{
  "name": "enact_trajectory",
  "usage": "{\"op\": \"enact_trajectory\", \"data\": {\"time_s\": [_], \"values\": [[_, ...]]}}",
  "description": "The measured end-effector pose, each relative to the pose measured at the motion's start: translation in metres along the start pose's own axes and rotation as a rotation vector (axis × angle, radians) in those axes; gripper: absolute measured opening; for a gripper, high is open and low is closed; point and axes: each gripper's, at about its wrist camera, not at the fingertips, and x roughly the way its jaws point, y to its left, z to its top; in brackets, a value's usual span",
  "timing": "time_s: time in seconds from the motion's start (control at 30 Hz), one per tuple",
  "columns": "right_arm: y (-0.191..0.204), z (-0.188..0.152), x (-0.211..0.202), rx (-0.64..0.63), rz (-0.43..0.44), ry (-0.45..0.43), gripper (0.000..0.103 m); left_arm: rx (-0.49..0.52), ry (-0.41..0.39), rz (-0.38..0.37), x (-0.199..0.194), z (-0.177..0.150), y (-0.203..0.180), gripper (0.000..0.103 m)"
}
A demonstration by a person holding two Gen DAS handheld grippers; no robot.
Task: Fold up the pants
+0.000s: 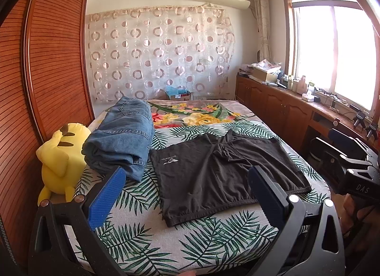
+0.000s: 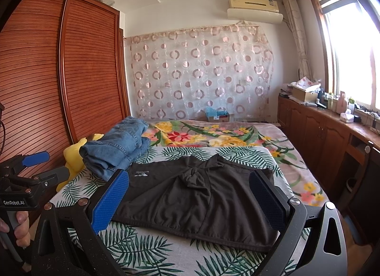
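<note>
Dark shorts lie spread flat on the leaf-print bed cover, with a small white logo on the left leg; they also show in the right wrist view. My left gripper is open and empty, held above the near edge of the bed in front of the shorts. My right gripper is open and empty, over the near hem of the shorts. The right gripper also shows at the right edge of the left wrist view, and the left gripper at the left edge of the right wrist view.
Folded blue jeans sit on the bed left of the shorts, next to a yellow plush toy. A floral blanket covers the far half. A wooden wardrobe stands left, a cluttered wooden counter right.
</note>
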Motion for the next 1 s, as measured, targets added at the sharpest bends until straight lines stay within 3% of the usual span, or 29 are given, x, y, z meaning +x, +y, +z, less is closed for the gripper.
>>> {"op": "enact_trajectory", "data": {"time_s": [0.3,0.53,1.0], "values": [[0.000,-0.003,0.004,-0.010,-0.014,0.020,0.101,-0.006,0.020,-0.027,0.015,-0.004,0.001,0.103],[-0.008,-0.009,0.017,-0.004,-0.022,0.062,0.101,0.001,0.089,-0.072,0.039,-0.012,0.012,0.103],[-0.027,-0.009,0.036,-0.012,-0.058,0.169,0.087,0.028,0.192,-0.104,0.086,-0.041,0.017,0.103]]}}
